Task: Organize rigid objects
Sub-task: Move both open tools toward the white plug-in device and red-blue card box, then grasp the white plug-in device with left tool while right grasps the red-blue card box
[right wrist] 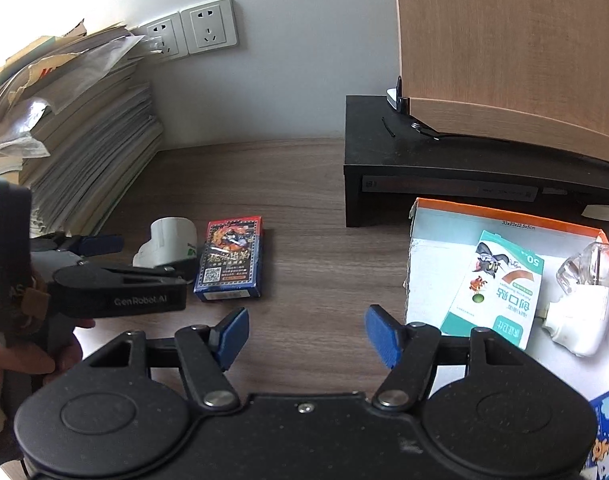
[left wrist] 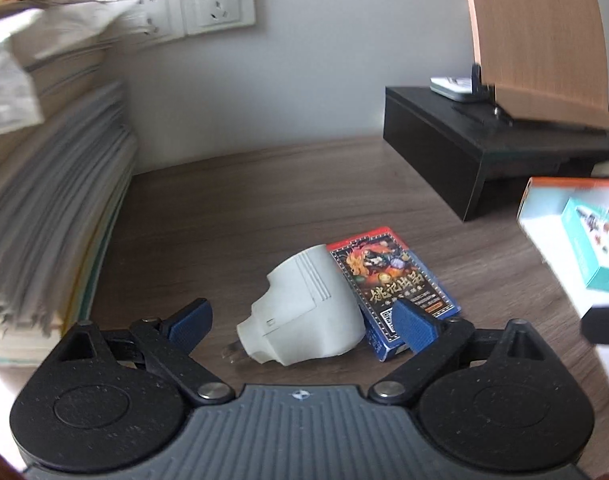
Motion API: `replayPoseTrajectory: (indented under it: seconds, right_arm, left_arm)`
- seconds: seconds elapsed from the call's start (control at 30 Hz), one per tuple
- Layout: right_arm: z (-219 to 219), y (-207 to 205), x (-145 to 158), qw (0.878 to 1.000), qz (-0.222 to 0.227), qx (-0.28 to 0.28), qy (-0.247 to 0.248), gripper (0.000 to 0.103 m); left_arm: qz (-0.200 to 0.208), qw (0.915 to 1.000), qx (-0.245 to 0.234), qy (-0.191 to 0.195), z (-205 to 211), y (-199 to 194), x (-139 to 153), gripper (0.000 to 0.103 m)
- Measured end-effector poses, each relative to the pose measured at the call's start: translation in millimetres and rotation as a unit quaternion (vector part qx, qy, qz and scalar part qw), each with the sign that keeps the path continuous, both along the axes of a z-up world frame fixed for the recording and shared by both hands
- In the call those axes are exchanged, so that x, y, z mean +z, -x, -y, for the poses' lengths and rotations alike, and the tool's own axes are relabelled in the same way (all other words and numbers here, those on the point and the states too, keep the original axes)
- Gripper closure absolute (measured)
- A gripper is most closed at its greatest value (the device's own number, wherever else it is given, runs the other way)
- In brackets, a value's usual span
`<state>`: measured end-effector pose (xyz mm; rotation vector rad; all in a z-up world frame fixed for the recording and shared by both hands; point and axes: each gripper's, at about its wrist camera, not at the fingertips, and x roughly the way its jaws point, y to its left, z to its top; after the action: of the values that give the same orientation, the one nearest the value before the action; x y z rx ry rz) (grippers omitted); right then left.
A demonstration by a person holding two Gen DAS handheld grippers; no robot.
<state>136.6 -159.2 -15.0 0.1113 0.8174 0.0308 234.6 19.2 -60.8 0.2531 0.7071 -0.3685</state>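
Note:
A white plug adapter (left wrist: 304, 312) lies on the wooden desk, touching a blue and red card deck box (left wrist: 392, 288). My left gripper (left wrist: 304, 324) is open, its blue fingers on either side of the adapter, not touching it. In the right wrist view the adapter (right wrist: 168, 244) and card box (right wrist: 230, 260) sit at the left, with the left gripper (right wrist: 144, 256) around the adapter. My right gripper (right wrist: 306, 336) is open and empty above bare desk. An open cardboard box (right wrist: 428, 236) at the right holds a plaster box (right wrist: 496, 284) and a white night-light plug (right wrist: 580, 308).
A tall stack of papers and books (left wrist: 44, 200) stands at the left against the wall with sockets (left wrist: 216, 0). A black monitor riser (right wrist: 444, 164) stands at the back right under a wooden panel (right wrist: 504, 40).

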Motion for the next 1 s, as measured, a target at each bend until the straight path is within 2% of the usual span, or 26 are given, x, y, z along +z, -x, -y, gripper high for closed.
replayPoseTrajectory:
  seconds: [0.1, 0.4, 0.53, 0.7, 0.87, 1.0]
  right_arm:
    - [6, -8, -3, 1.000, 0.000, 0.004, 0.000, 0.025]
    - [7, -28, -11, 1.000, -0.009, 0.024, -0.005, 0.025]
    - [0, -37, -15, 0.999, -0.014, 0.036, -0.007, 0.025]
    - [-6, -43, -14, 0.999, -0.013, 0.048, -0.003, 0.025]
    - [-3, -48, -17, 0.999, -0.016, 0.040, -0.005, 0.025]
    - [-9, -54, -20, 0.999, -0.022, 0.047, -0.005, 0.025]
  left_arm:
    - [0.002, 1.0000, -0.006, -0.003, -3, -8, -9, 0.002]
    - [0.001, 0.9989, -0.036, 0.030, -25, -19, -11, 0.005]
    - [-0.015, 0.9968, -0.044, 0.064, -25, -23, -14, 0.006]
    - [-0.014, 0.9945, -0.068, 0.078, -32, -21, -16, 0.008]
    - [-0.022, 0.9962, -0.056, 0.064, -45, -26, -18, 0.016]
    - [-0.013, 0.9974, -0.055, 0.045, -35, -27, -21, 0.016]
